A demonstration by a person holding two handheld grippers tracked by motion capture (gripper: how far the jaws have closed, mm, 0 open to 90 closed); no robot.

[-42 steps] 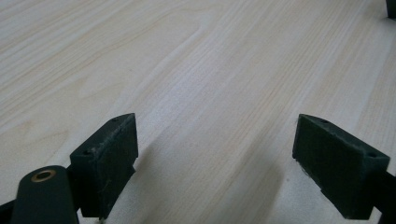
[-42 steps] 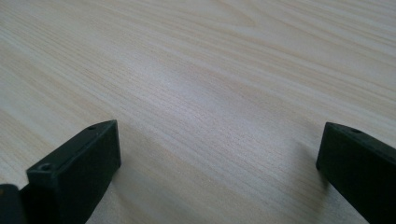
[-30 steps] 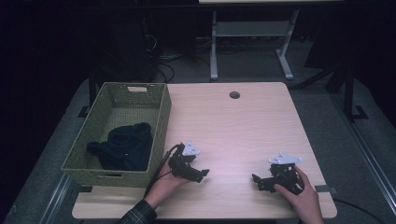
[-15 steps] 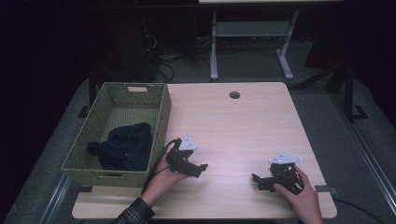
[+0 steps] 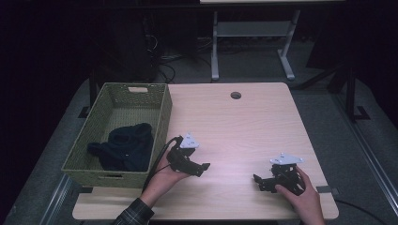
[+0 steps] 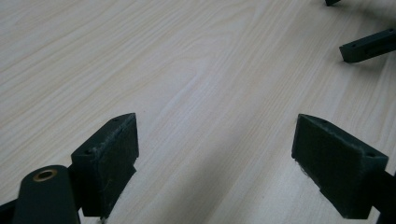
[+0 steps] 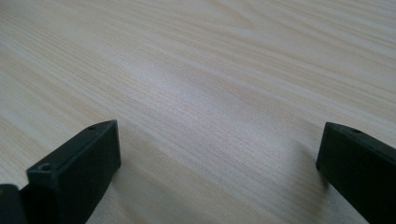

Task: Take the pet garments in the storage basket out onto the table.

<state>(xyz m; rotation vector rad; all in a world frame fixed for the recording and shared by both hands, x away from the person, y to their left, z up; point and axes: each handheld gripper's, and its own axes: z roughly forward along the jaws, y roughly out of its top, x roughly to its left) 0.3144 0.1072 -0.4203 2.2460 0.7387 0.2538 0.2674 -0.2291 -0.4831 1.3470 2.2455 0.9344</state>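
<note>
Over the last second the left gripper [image 5: 199,168], jaws wide and empty, has lifted slightly at lower centre beside the basket [image 5: 162,123], whose dark cloth [image 5: 126,145], probably a garment, lies inside, while the right gripper [image 5: 263,183], also open and empty, stays low right.

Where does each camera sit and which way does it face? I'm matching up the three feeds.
High view: above the person's side, looking forward and down on the table, basket, both hands and grippers.
Left gripper view: rides the left gripper, looking along its open jaws at bare wood.
Right gripper view: rides the right gripper, jaws open over wood.
Shared: the left gripper view also catches the right gripper's jaw tips, top right.
</note>
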